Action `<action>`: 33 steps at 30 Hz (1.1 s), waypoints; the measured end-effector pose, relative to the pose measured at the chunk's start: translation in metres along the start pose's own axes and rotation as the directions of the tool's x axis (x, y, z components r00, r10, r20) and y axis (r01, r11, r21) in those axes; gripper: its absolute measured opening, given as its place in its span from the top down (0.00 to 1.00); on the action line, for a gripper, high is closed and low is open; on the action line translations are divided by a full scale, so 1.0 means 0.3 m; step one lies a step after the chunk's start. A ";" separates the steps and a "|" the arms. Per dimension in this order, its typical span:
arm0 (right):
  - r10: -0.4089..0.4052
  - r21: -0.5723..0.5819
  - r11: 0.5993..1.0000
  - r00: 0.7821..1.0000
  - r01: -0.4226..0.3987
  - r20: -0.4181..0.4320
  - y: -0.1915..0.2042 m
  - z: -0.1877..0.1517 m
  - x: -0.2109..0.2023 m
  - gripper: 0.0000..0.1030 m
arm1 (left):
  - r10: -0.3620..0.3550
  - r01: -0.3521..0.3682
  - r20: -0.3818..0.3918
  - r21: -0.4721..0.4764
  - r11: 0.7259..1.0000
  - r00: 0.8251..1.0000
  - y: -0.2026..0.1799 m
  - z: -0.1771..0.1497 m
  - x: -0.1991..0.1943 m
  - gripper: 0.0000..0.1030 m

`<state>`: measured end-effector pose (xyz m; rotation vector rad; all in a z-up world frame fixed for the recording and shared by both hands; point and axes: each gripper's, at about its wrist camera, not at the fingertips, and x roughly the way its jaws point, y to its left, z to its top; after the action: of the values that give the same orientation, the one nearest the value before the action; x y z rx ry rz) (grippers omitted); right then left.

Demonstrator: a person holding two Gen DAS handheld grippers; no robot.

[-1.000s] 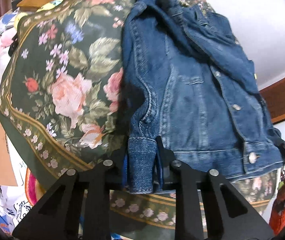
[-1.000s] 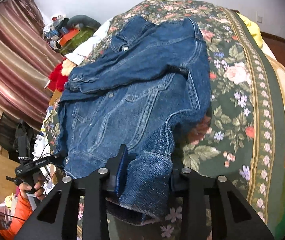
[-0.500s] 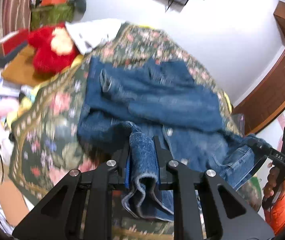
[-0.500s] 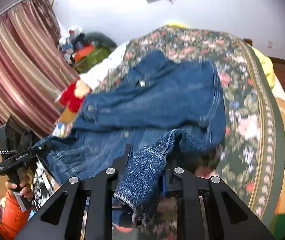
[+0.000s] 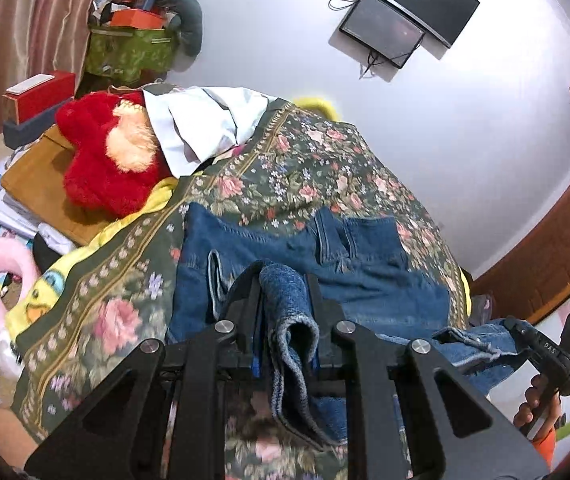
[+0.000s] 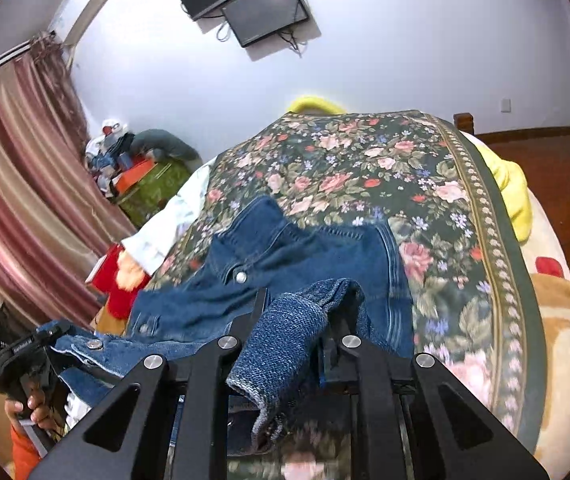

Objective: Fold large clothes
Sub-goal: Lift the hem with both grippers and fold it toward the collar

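Floral bedspread [image 6: 425, 184] under denim jacket [image 6: 305, 248]; left tool [image 5: 285, 292], right tool [image 6: 297, 312] each clamp jacket edge.

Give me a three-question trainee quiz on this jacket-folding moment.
1. True or false: the left gripper is shut on the denim jacket.
2. Multiple choice: the jacket lies on A) a wooden floor, B) a floral bedspread, C) a desk.
3. Fill in: the right gripper is shut on a folded band of ____.

Key: 1 true; 2 B; 3 denim.
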<state>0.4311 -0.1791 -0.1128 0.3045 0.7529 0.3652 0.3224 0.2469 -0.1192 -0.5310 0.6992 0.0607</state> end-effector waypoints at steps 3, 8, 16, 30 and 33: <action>-0.034 -0.033 0.999 0.999 0.034 0.007 0.013 0.043 0.072 0.85 | 0.021 -0.021 0.006 0.010 1.000 1.000 -0.003 0.044 0.060 0.84; -0.055 -0.035 0.998 0.998 0.055 0.003 0.004 0.121 0.204 0.85 | 0.035 -0.035 -0.004 -0.030 0.999 0.999 0.031 0.114 0.187 0.84; -0.132 -0.088 0.988 0.991 0.129 -0.033 0.007 0.198 0.456 0.85 | 0.099 -0.104 -0.071 -0.065 0.992 0.993 0.111 0.177 0.447 0.84; -0.182 -0.077 0.982 0.976 0.174 -0.119 -0.095 0.159 0.733 0.85 | 0.245 -0.236 -0.178 0.072 0.969 0.953 0.170 0.125 0.719 0.79; -0.200 -0.135 0.974 0.971 0.183 -0.129 -0.075 0.157 0.729 0.84 | 0.263 -0.250 -0.186 0.091 0.964 0.947 0.164 0.124 0.725 0.78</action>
<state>0.6163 -0.1127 -0.2214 0.0892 0.8879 0.2501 0.5007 0.2812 -0.2538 -0.3820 0.9593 0.2306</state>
